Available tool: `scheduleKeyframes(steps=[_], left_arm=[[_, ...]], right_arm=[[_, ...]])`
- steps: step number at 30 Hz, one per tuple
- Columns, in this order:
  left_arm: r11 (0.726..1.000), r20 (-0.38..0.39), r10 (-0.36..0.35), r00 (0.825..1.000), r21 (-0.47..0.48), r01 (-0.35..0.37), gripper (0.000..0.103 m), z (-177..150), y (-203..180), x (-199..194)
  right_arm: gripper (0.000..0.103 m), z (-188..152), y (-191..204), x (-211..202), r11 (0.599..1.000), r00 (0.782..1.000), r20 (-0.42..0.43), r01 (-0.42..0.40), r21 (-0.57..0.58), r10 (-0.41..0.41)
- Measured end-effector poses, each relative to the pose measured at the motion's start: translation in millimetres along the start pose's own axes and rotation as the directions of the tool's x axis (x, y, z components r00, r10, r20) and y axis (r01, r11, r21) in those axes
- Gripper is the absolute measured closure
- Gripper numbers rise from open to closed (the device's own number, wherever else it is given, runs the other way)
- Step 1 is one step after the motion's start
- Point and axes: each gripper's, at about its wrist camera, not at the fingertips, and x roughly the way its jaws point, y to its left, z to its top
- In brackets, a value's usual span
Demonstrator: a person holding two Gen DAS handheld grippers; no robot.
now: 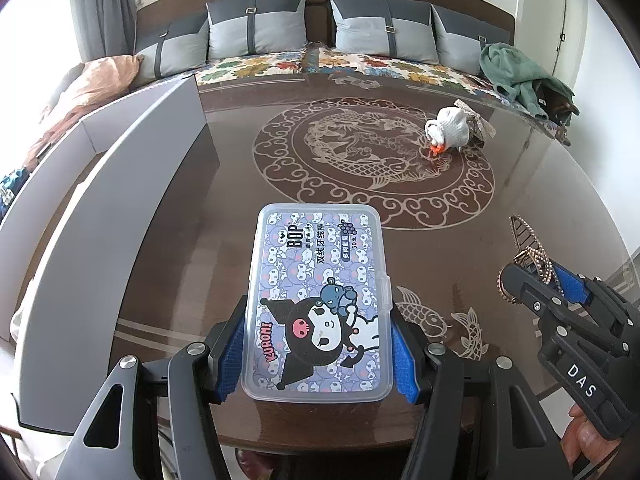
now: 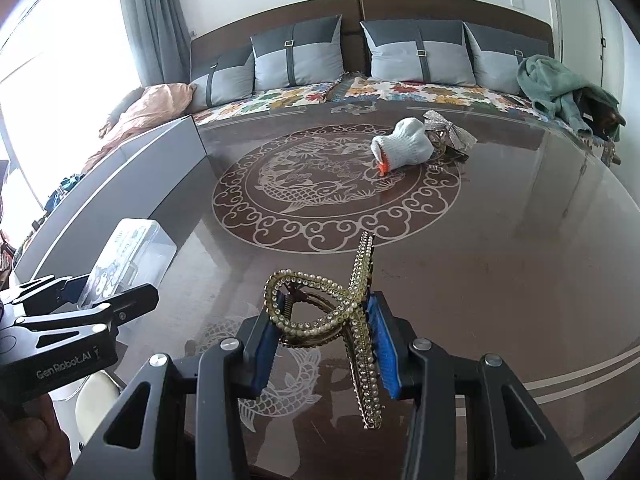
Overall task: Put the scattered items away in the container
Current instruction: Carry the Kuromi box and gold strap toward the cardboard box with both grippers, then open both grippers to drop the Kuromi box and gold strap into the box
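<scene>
The left hand-held gripper (image 1: 320,354) pinches a clear plastic floss box with a purple cartoon label (image 1: 318,304); the right hand-held gripper (image 2: 324,344) pinches a gold rhinestone hair claw (image 2: 348,320). Both should travel level toward the grey open container (image 1: 120,184) left of the box. Beyond the box, a white knitted glove (image 2: 404,148) lies on the glossy brown surface (image 2: 500,260), before a bed.

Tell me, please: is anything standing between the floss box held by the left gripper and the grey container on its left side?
Nothing visible stands in the way. The left gripper holds the floss box just right of the grey container, with only bare table between them. The white glove lies far off.
</scene>
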Motion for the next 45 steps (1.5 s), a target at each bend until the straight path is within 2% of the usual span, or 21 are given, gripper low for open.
scheduleKeyframes(steps=[7,14,23,26,31,33,36,38,41,45], left_arm=[[0.999,0.008,-0.007,1.0,-0.045,0.008,0.043,4.9,17.4,-7.7],[0.995,0.026,-0.009,1.0,-0.097,0.012,0.043,12.5,39.6,-20.1],[0.977,0.066,0.008,0.998,-0.212,0.007,0.043,21.6,100.9,-50.6],[0.963,0.079,0.036,0.996,-0.269,-0.013,0.043,22.7,134.4,-62.6],[0.914,0.068,0.121,0.99,-0.396,-0.084,0.043,24.9,218.0,-73.4],[0.891,0.05,0.155,0.987,-0.438,-0.118,0.043,27.1,251.9,-68.7],[0.853,0.016,0.157,0.987,-0.506,-0.128,0.043,30.1,303.4,-58.3],[0.839,-0.017,0.174,0.985,-0.521,-0.157,0.043,40.0,336.4,-48.4],[0.846,-0.062,0.196,0.979,-0.495,-0.201,0.043,65.6,366.7,-27.0],[0.868,-0.113,0.158,0.981,-0.457,-0.193,0.043,100.5,388.3,12.7]], right_arm=[[0.06,10.9,19.6,-0.7,0.999,1.0,-0.003,-0.029,-0.032,0.028],[0.06,36.2,59.6,-7.2,0.992,0.997,0.019,-0.077,-0.101,0.079],[0.06,64.2,117.7,-9.5,0.969,0.986,0.023,-0.158,-0.191,0.165],[0.06,68.9,144.3,-4.5,0.953,0.978,0.005,-0.201,-0.227,0.208],[0.06,90.8,209.6,12.8,0.901,0.948,-0.021,-0.308,-0.304,0.317],[0.06,104.8,235.2,31.2,0.888,0.942,-0.041,-0.329,-0.321,0.334],[0.06,125.8,273.7,58.7,0.866,0.931,-0.07,-0.36,-0.346,0.359],[0.06,139.8,299.4,77.0,0.851,0.923,-0.09,-0.381,-0.361,0.375],[0.06,160.8,337.8,104.6,0.827,0.91,-0.12,-0.411,-0.384,0.397],[0.06,188.7,389.2,141.3,0.792,0.891,-0.161,-0.452,-0.411,0.424]])
